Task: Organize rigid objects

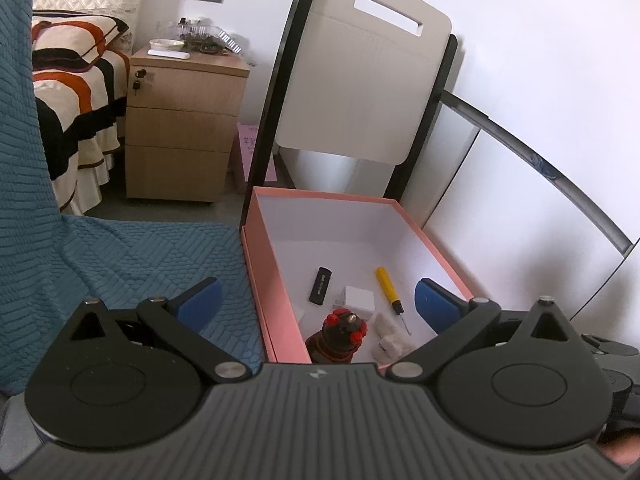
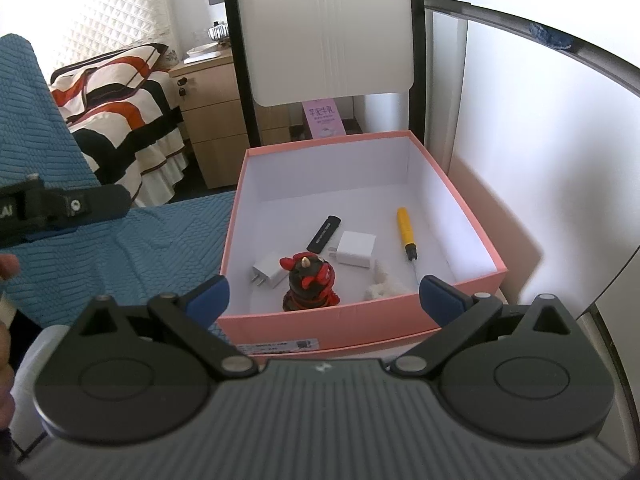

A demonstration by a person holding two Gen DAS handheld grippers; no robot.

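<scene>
Both grippers, left (image 1: 316, 300) and right (image 2: 326, 298), tilt down over pink box (image 2: 320, 328), fingers spread empty.

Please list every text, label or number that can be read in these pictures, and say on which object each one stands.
"AI": letters on the left gripper's black body, cut off by the picture's edge.
Pink sign behind the chair: printed characters, too blurred.
Sticker on the pink box: too small.
Black stick: white print, unreadable.

Pink box (image 2: 360, 326), white inside; yellow screwdriver (image 2: 405, 229); red/blk figurine (image 2: 308, 282); teal textured cloth (image 1: 132, 256).
</scene>
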